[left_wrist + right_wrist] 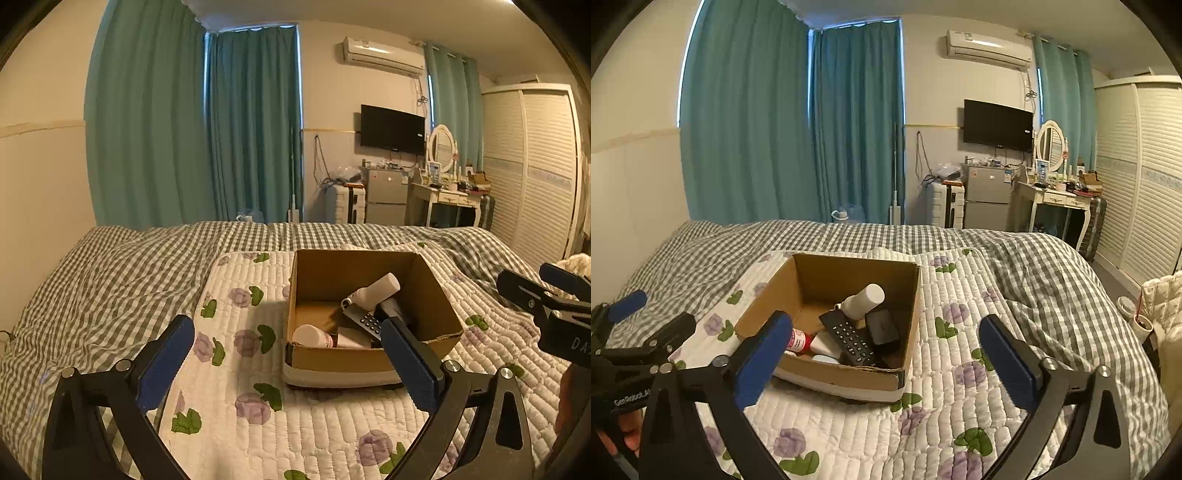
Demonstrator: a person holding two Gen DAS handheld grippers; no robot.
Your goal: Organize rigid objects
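An open cardboard box [436,295] [768,295] sits on a white quilted mat with purple flowers [251,369] [953,369] on the bed. Inside lie a white bottle [376,290] [864,301], a black remote [365,321] [851,339], a black case [882,326], and a white tube with a red label [314,336] [799,339]. My left gripper [288,354] is open and empty, in front of the box. My right gripper [886,354] is open and empty, in front of the box's right side. Each gripper shows at the edge of the other's view [546,295] [646,332].
A grey checked blanket [110,266] [1052,266] covers the bed around the mat. Behind the bed stand teal curtains [192,129], a suitcase, a small fridge [986,199], a dressing table [1060,199] and a white wardrobe [535,166]. A white cushion [1160,295] lies at right.
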